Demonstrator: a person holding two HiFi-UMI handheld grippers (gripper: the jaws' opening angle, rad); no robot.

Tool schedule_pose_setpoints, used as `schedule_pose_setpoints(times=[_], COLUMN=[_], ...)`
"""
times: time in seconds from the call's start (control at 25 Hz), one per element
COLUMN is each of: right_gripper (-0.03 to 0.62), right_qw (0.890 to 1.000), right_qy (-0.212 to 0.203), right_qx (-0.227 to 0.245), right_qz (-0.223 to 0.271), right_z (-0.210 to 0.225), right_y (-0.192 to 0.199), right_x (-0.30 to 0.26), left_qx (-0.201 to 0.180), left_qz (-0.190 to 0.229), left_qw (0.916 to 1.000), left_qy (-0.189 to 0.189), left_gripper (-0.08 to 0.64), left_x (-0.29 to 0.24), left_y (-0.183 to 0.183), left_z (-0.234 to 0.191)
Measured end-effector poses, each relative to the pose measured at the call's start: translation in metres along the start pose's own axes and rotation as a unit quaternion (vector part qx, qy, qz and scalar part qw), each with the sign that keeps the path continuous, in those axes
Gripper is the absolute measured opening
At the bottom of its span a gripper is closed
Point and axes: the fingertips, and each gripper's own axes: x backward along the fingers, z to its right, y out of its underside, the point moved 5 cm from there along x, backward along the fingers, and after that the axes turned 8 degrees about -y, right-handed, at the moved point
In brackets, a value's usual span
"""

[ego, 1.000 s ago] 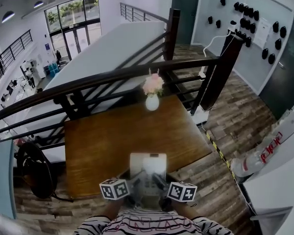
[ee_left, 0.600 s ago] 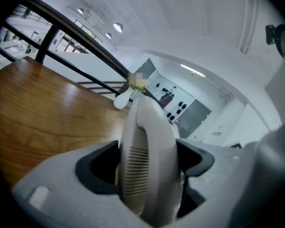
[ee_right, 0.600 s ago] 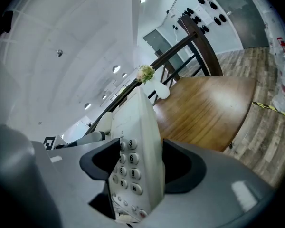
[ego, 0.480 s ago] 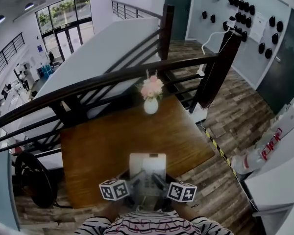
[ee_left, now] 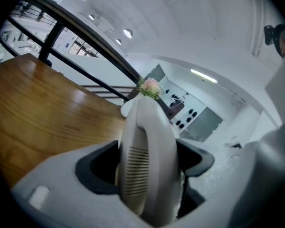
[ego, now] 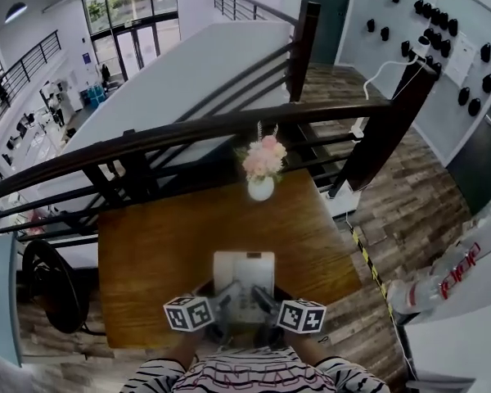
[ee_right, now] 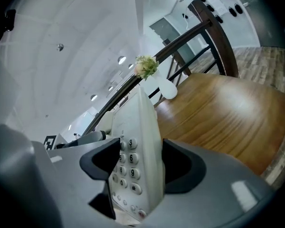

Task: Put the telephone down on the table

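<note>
Wooden table (ego: 155, 252) beside railing (ego: 188, 133), vase (ego: 261, 188) (pink flowers), telephone (ego: 244, 270) at edge

The telephone (ego: 244, 270) is rendered in off-white, its pale keys marked with dark digits. Warm brown wood grain is shown on the table (ego: 155, 244). At the far edge, pink flowers (ego: 264, 158) are held in a white vase (ego: 260, 190). Black-and-white square markers are borne by the grey left gripper (ego: 226, 295) and right gripper (ego: 260, 297). Nearest, a shirt (ego: 245, 375) is striped black and white.
</note>
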Motion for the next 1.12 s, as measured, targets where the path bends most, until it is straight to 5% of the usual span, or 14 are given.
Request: schedule_pose_setpoints(times=[1.12], right_gripper=[0.278], right_qw=[0.988], right_qy=[-0.069], right_qx=[0.024], right_qz=[-0.138], right_z=[0.127], right_y=[-0.130], right_x=[-0.223], left_qx=[0.058], left_qz=[0.063], left_qw=[0.9893], left_qy=[-0.118], left_gripper=[0.367], left_x=[-0.176], left_y=[-0.102], left_z=[-0.132])
